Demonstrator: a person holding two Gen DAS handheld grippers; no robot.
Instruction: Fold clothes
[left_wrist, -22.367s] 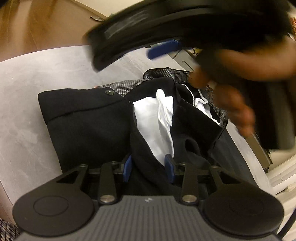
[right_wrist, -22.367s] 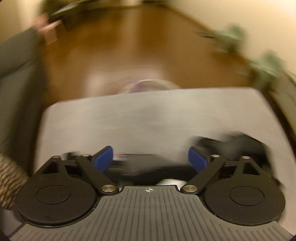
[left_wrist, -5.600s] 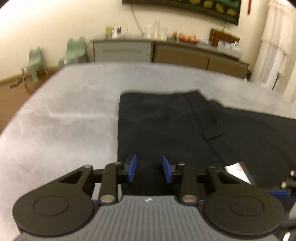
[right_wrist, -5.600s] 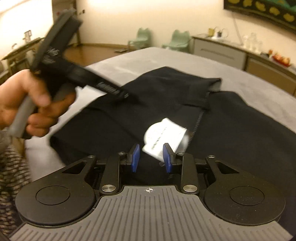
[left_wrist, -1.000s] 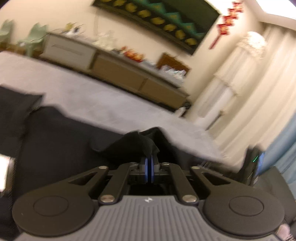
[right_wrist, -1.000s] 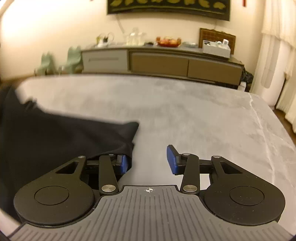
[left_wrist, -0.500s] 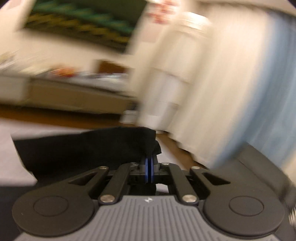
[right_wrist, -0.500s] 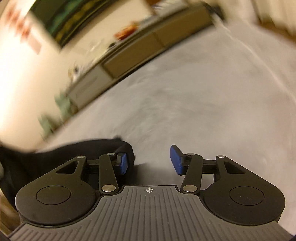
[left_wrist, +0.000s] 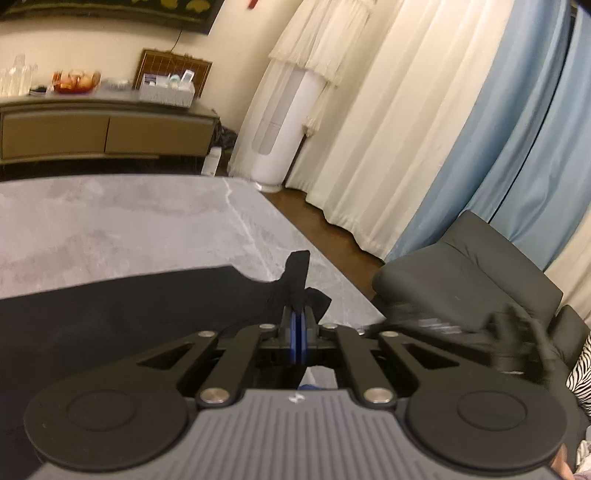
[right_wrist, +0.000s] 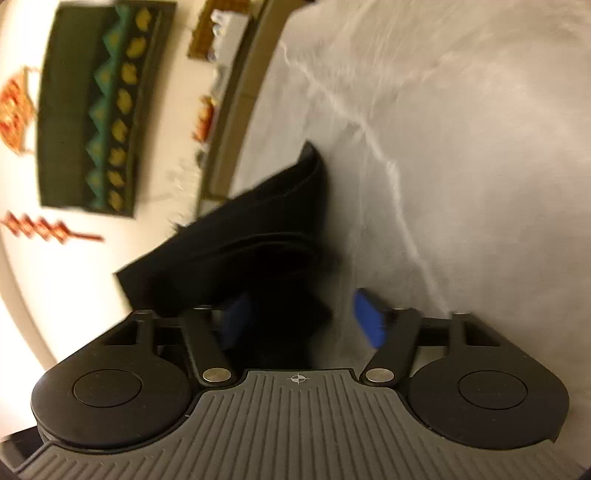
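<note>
A black garment lies spread on the grey table. My left gripper is shut on a corner of the garment, and a tuft of black cloth sticks up above the blue pads near the table's right edge. In the right wrist view the camera is rolled sideways. My right gripper is open, and a raised fold of the black garment sits between and beyond its blue pads. I cannot tell whether the pads touch the cloth.
A dark sofa stands just past the table's right edge. White and blue curtains hang behind it. A low sideboard with small items runs along the far wall, with a white tower appliance beside it.
My left gripper has stayed shut on the cloth and swung right, lowering it to the table near the edge. My right gripper has rolled sideways, still open, with the black fold now between its pads.
</note>
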